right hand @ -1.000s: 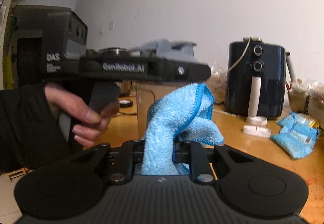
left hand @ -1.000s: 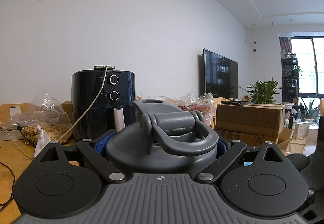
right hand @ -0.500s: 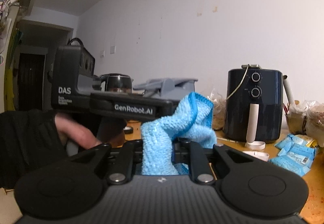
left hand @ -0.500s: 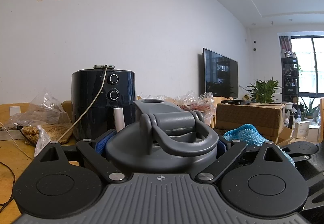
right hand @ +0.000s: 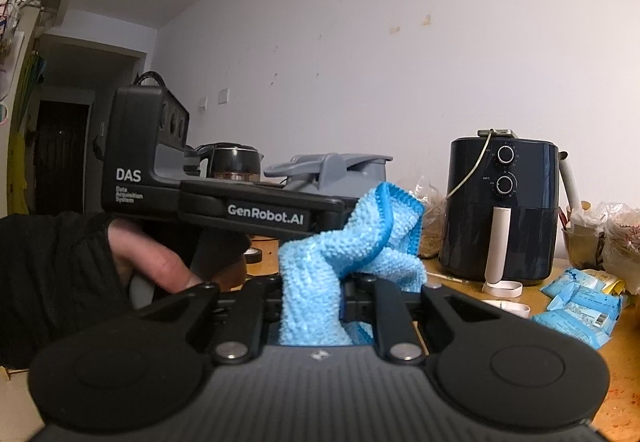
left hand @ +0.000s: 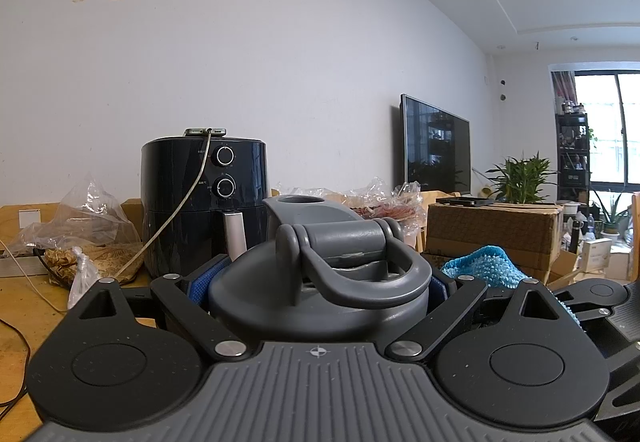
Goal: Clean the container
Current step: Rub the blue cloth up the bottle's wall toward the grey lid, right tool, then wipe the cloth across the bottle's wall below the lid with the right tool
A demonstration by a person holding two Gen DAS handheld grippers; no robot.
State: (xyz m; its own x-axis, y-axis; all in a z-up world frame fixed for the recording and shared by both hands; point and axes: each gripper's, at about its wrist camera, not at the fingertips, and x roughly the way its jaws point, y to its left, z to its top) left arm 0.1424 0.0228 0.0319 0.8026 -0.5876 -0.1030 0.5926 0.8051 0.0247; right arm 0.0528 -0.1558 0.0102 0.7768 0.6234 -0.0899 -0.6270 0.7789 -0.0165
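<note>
The right tool (right hand: 316, 306) is clamped on a soft, limp blue cloth (right hand: 352, 242). The left tool (left hand: 318, 282) is clamped around the grey lid of the container (left hand: 320, 282), raised above the bench (left hand: 24, 306). It is judged rigid, smooth and best held at the lid.

Black air fryer (left hand: 204, 202) left of centre on wooden worktop (left hand: 24, 318), cord draped over its front. Plastic bags (left hand: 80, 226) at far left. TV (left hand: 436, 146) on wall, cardboard box (left hand: 492, 234) and plant (left hand: 520, 178) right. Blue packets (right hand: 580, 302) lower right in right view.
</note>
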